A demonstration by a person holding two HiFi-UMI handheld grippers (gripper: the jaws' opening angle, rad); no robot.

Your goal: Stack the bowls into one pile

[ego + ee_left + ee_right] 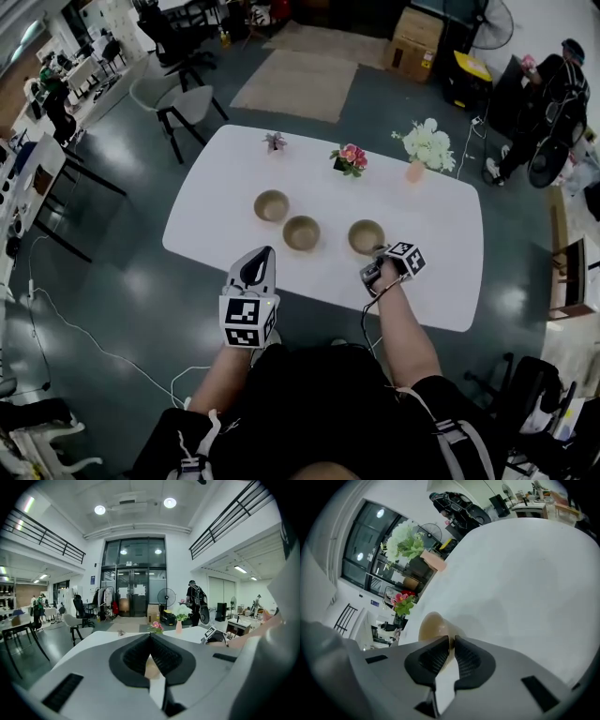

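Note:
Three tan bowls stand in a row on the white table (431,281): a left bowl (272,205), a middle bowl (302,232) and a right bowl (367,237). My right gripper (375,255) is at the near rim of the right bowl. In the right gripper view its jaws (451,639) pinch that bowl's rim (433,625). My left gripper (267,251) hovers over the table's near edge, just short of the middle bowl. Its jaws (150,637) are shut with nothing held, and a tan patch shows through the gap below the tips.
At the back of the table stand a small purple plant (275,141), a pot of pink flowers (349,159) and a vase of white flowers (427,148). A chair (183,103) stands beyond the far left corner. A person (553,94) is at the far right.

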